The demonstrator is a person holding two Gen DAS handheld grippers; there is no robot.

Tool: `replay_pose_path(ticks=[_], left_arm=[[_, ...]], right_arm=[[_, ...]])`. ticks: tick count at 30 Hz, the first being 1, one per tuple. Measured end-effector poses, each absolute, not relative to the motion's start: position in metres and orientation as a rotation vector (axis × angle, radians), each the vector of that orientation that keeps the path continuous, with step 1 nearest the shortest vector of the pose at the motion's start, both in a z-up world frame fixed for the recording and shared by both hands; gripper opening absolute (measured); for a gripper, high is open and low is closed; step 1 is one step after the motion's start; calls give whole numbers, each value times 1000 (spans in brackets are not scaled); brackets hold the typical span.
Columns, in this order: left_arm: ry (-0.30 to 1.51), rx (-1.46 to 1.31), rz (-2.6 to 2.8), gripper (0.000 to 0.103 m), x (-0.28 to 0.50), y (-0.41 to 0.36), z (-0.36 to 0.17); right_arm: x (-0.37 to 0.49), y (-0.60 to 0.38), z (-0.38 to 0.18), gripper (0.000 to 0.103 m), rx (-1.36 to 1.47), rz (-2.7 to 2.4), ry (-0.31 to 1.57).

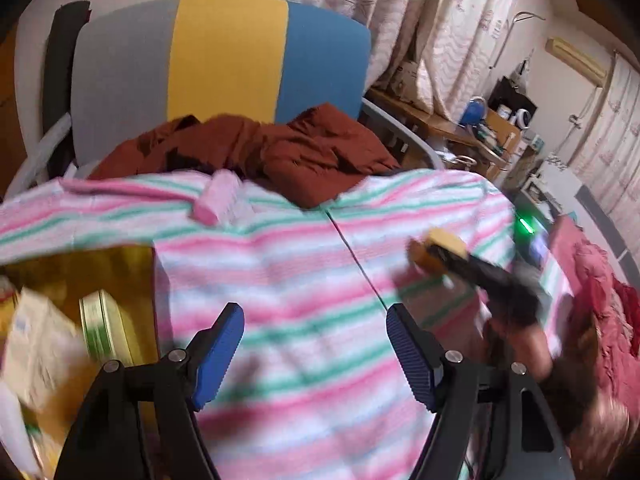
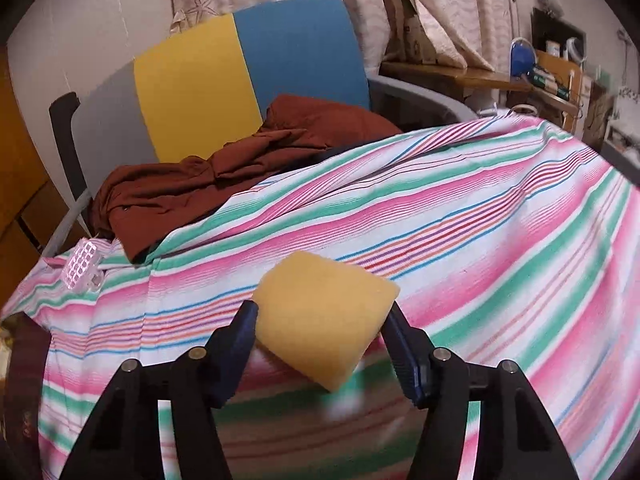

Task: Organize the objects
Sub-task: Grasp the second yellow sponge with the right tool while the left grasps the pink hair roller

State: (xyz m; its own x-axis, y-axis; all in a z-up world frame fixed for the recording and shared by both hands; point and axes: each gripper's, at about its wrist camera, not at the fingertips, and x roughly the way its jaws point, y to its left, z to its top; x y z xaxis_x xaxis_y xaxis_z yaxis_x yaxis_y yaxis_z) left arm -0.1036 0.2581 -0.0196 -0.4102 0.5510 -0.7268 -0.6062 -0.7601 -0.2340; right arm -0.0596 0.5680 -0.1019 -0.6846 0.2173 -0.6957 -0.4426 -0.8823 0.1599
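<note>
My right gripper (image 2: pixel 320 324) is shut on a yellow sponge (image 2: pixel 324 316) and holds it above the striped pink, green and white cloth (image 2: pixel 460 232). In the left wrist view the right gripper (image 1: pixel 444 256) with the sponge (image 1: pixel 434 250) shows blurred at the right. My left gripper (image 1: pixel 316 316) is open and empty over the striped cloth (image 1: pixel 304 264). A gold box (image 1: pixel 80 280) at the lower left holds a green-and-white tin (image 1: pixel 102 330) and a pale carton (image 1: pixel 38 344). A pink clip (image 1: pixel 218 198) lies on the cloth's far edge; it also shows in the right wrist view (image 2: pixel 82 266).
A chair with a grey, yellow and blue back (image 1: pixel 224 60) stands behind, with a rust-brown garment (image 1: pixel 280 148) on its seat. A cluttered wooden shelf (image 1: pixel 472 128) and curtains (image 1: pixel 460 20) are at the right. A red cloth (image 1: pixel 600 292) lies at the far right.
</note>
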Motion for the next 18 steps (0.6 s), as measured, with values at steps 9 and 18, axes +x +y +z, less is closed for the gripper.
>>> replay_pose_path(ticks=[9,18], left_arm=[[281,-1185,2267,78,-204,306,-38],[568,-1287,2296,79,-260,344,-85]], right_arm=[[-47,552,-105,64,-990,2535,401],[-46,553,-109,65,-971,2533,400]])
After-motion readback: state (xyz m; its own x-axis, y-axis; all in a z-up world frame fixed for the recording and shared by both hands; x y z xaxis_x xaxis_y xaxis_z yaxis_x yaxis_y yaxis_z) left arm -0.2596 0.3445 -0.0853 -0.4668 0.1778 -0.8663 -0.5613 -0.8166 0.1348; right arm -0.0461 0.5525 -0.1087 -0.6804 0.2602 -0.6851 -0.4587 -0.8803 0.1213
